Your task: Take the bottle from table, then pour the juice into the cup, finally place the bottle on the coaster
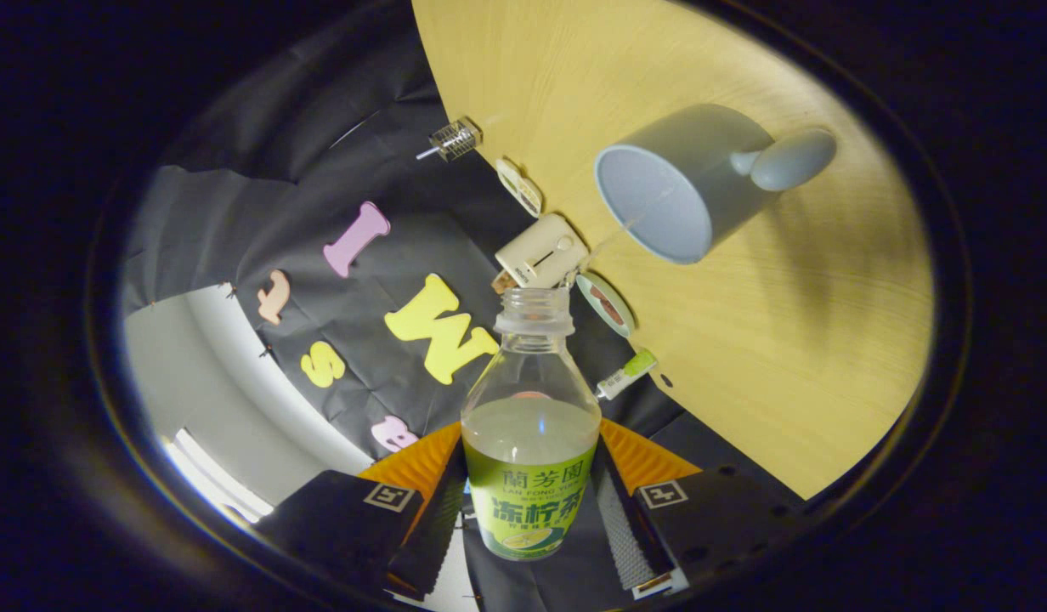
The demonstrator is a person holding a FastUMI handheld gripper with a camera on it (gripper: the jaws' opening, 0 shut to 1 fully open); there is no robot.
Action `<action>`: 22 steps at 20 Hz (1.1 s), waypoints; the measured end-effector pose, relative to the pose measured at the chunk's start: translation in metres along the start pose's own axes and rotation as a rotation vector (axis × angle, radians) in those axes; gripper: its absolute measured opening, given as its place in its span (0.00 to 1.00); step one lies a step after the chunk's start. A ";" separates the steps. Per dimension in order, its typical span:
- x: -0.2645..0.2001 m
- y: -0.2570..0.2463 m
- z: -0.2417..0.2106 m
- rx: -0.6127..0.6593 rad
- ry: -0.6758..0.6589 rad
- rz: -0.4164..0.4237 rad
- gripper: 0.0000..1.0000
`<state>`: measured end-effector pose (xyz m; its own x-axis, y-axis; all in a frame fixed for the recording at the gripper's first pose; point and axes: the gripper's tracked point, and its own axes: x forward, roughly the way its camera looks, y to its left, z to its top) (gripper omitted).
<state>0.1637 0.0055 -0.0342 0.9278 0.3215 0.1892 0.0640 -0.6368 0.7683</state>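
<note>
My gripper (530, 501) is shut on an uncapped clear bottle (530, 425) with a green label, both fingers pressing its sides. Pale juice fills the bottle to about the shoulder. The whole view is rolled, so the bottle is tilted with its open mouth aimed toward the grey cup (672, 191). That cup, with a rounded handle, stands on the wooden table (787, 340) beyond the bottle's mouth, its pale inside showing. I cannot tell whether any juice is running out.
Along the table's edge between bottle and cup lie small items: a cream box (540, 248), a round coaster-like disc (607, 303), a green-capped tube (627, 372), an oval tag (520, 186) and a small clear container (455, 138). Black cloth hangs behind.
</note>
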 end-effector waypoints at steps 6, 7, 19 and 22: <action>-0.004 0.003 -0.001 0.057 0.018 0.010 0.81; -0.004 0.006 0.000 0.076 0.020 0.018 0.81; 0.000 0.009 0.002 0.037 0.032 0.016 0.81; 0.002 0.007 0.006 -0.032 0.009 -0.003 0.81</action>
<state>0.1682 -0.0019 -0.0322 0.9245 0.3293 0.1922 0.0548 -0.6135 0.7878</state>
